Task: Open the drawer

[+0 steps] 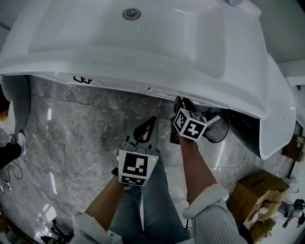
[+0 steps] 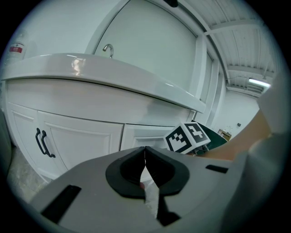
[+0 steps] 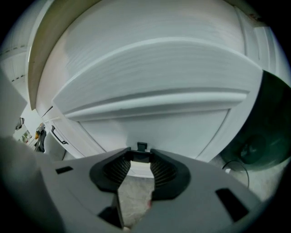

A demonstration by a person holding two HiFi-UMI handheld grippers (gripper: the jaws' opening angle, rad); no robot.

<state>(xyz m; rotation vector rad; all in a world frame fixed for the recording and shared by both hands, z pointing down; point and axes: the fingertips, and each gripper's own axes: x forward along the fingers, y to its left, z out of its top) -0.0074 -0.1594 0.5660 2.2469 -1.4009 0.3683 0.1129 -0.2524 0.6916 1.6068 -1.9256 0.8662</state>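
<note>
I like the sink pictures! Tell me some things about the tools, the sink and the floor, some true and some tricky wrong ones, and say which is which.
1. The left tool has its jaws together and holds nothing. True.
2. The right tool is grabbing the tap. False: its jaws are closed on the small dark handle of the white drawer.
3. The sink is full of water. False: it looks empty, with its drain showing.
4. The floor is grey stone. True.
</note>
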